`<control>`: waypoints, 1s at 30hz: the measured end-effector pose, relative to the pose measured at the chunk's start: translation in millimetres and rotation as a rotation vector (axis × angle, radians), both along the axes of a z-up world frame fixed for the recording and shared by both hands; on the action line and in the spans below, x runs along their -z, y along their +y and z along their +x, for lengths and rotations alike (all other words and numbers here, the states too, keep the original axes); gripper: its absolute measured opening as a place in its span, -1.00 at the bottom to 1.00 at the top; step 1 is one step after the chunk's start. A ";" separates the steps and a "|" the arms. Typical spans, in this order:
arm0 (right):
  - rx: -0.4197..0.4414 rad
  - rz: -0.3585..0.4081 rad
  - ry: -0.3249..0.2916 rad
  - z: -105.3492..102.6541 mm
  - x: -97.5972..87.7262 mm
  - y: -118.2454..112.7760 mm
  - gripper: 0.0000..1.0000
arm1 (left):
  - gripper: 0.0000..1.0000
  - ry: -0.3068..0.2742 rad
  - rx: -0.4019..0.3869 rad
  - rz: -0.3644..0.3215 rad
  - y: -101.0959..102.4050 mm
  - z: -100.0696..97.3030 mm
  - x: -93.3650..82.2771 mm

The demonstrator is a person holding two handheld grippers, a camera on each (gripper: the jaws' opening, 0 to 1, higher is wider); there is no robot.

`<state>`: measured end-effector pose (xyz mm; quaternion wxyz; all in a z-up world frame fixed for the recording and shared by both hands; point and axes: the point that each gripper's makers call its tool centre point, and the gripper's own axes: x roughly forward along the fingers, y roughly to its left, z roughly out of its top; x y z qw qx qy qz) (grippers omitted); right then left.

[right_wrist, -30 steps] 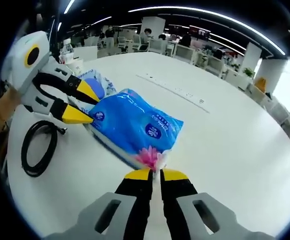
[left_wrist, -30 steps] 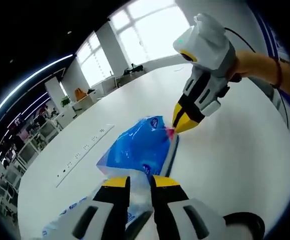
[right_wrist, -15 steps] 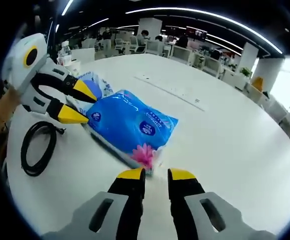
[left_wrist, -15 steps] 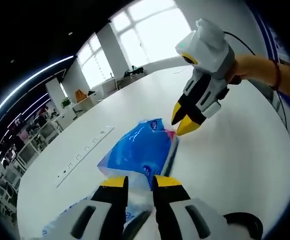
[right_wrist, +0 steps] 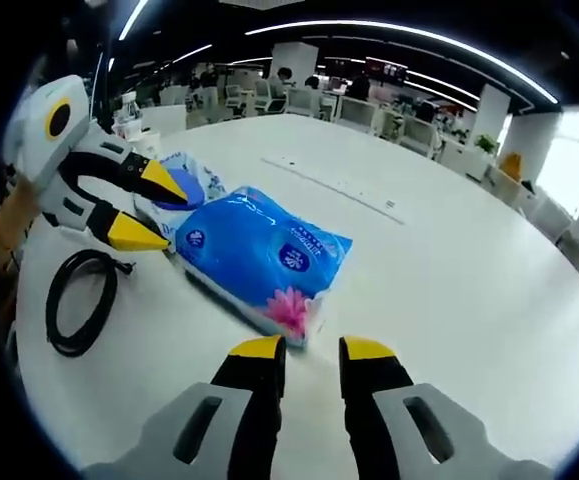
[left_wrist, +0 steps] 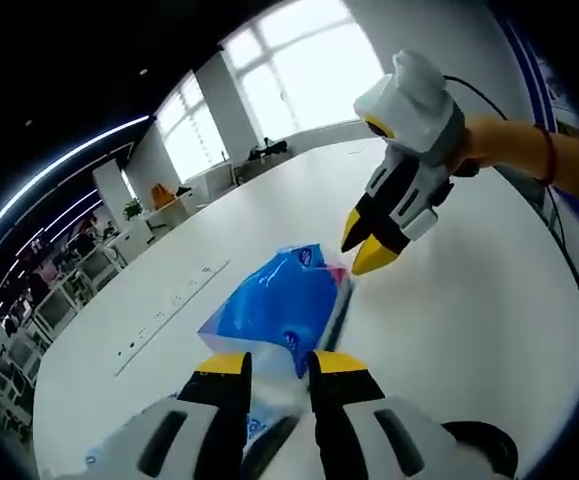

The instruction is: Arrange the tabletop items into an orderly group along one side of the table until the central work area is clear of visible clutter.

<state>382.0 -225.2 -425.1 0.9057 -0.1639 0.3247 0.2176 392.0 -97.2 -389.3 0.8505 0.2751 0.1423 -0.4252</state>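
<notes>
A blue tissue pack with a pink flower print lies on the white table. My right gripper is open just short of the pack's near corner, holding nothing. In the left gripper view the pack lies ahead, and my right gripper hovers open over its far end. My left gripper has its jaws apart, with wrapper plastic showing between them. From the other side, my left gripper is open at the pack's left end. Behind it lies a second white-and-blue pack.
A coiled black cable lies on the table left of the pack, below the left gripper. A power strip is set into the tabletop beyond the pack. A person's forearm holds the right gripper. Office desks stand behind the table.
My right gripper let go of the pack's flower-printed corner, opened and drew back a little. The pack lies flat. My left gripper barely moved.
</notes>
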 end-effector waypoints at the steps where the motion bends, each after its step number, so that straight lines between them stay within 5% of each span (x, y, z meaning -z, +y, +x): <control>1: 0.001 -0.001 0.000 -0.2 0.0 -0.2 -0.60 | -0.57 0.000 -0.001 0.003 0.6 0.0 0.4; 30: -0.016 0.039 -0.022 -9.5 -5.7 9.7 -0.47 | -0.46 0.027 -0.024 -0.059 24.5 -9.1 5.0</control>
